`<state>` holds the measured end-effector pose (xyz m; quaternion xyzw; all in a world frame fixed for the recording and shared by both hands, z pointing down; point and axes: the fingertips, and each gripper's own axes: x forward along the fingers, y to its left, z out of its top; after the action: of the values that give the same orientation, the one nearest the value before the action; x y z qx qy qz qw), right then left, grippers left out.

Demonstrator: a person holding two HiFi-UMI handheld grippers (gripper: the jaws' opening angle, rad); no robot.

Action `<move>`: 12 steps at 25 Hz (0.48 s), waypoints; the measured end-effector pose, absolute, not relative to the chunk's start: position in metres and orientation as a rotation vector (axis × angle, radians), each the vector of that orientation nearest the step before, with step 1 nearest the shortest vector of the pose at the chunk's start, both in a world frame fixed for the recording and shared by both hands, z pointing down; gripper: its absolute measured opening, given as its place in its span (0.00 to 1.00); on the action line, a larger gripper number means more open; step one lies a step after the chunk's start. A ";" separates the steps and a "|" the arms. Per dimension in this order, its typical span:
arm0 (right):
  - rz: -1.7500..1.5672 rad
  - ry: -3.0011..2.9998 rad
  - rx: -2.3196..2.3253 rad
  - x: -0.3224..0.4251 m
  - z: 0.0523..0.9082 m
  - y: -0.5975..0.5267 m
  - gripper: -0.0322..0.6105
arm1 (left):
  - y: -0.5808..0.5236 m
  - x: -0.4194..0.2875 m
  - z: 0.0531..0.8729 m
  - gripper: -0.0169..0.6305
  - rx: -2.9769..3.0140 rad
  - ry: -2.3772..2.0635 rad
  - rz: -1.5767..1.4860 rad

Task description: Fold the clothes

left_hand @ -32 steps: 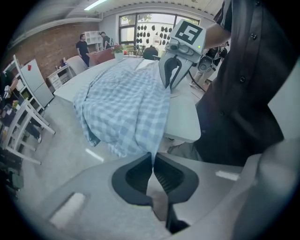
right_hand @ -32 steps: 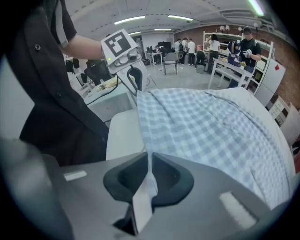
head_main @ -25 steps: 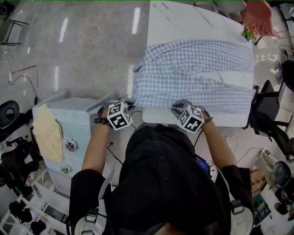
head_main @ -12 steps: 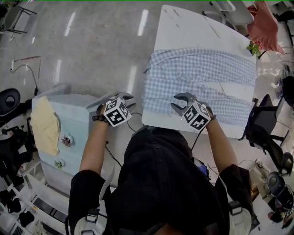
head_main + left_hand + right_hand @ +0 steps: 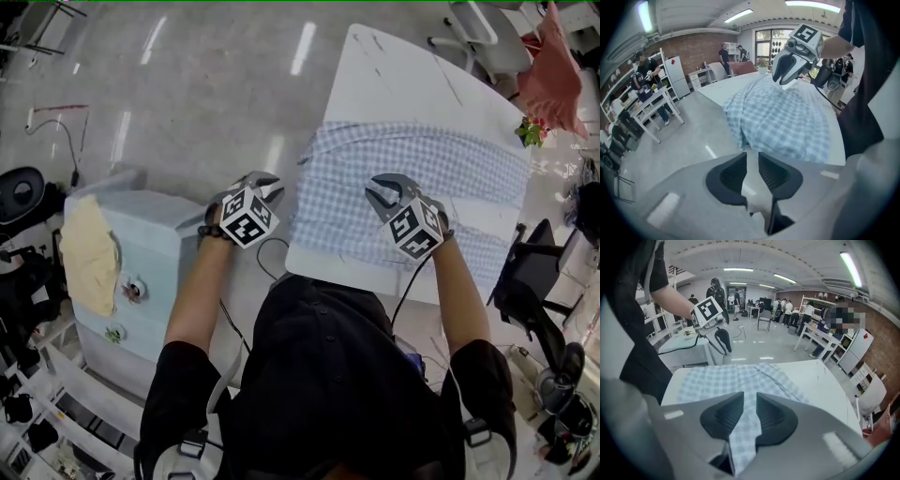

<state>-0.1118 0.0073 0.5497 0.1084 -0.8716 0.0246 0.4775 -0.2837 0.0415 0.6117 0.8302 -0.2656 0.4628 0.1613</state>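
In the head view, a checked shirt is seen spread on the white table. The left gripper is held off its left edge, the right gripper above it. In the left gripper view, the jaws are kept narrowly apart, having just been closing, with nothing between. In the right gripper view, the same is seen (shirt below, ungripped).

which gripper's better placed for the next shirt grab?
Right gripper, likely: it hangs over the checked shirt on the table. Left gripper is past the table edge, over floor. Both pairs of fingers just closed further, nothing held between them.
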 end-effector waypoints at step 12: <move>-0.005 -2.110 0.283 -0.114 0.572 -0.065 0.18 | -0.012 -0.281 0.647 0.17 2.364 -0.708 1.387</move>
<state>-0.1143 -0.0653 0.5720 0.1162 -0.8667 -0.0022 0.4851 -0.2810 -0.0118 0.6469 0.8251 -0.2470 0.4839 0.1548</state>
